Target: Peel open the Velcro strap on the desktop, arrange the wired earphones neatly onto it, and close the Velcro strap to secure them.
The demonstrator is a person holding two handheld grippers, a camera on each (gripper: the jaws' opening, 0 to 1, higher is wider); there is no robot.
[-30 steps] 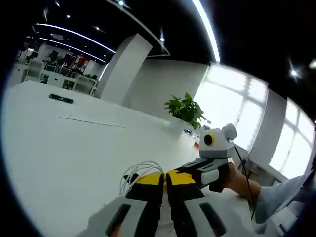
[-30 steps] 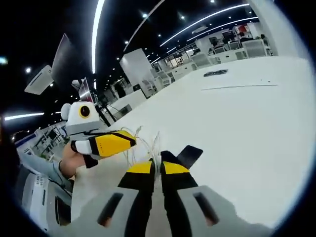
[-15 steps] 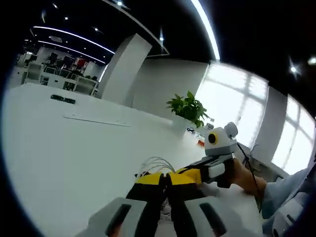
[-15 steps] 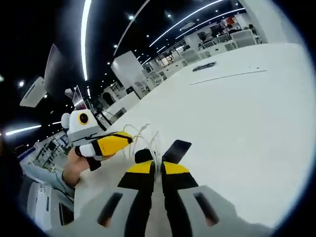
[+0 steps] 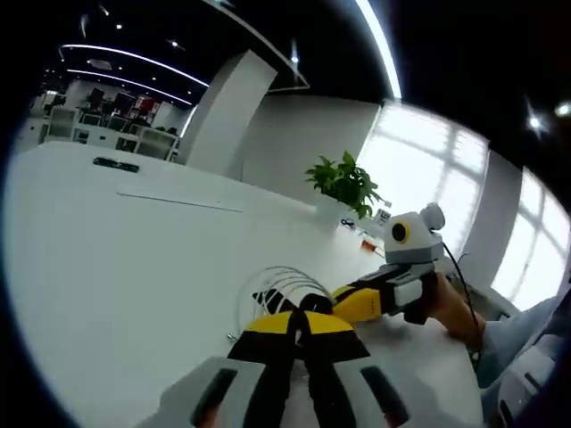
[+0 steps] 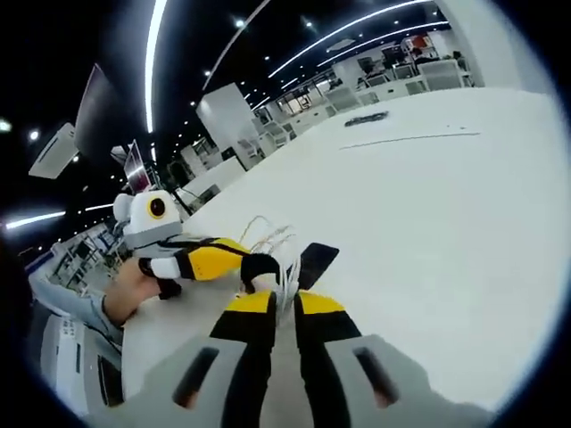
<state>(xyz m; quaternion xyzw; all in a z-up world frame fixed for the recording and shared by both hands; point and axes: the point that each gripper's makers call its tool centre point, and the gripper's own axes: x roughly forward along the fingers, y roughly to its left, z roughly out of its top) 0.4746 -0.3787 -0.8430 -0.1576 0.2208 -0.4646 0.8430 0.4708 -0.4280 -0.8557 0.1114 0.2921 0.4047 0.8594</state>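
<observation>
The coiled earphones (image 6: 278,260) lie mid-surface, bunched over the black Velcro strap (image 6: 318,262), one end of which sticks out flat. The right gripper (image 6: 284,305) pinches the white loops; the left gripper (image 6: 254,266) has its jaws together at the strap. Bundling looks under way, closing remains. Since a second ago, the grippers have converged.

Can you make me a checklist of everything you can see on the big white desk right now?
Surface: white desk, mostly bare.
Job's things: white wired earphones looped in a coil; black Velcro strap lying flat beside the coil.
Clutter: a dark flat object far off on the desk.
Grippers: left gripper and right gripper both pinch earphone wire, jaws nearly together.
Cables: a dark cable hangs by the right gripper's handle.
Surroundings: potted plant, windows, office chairs.
</observation>
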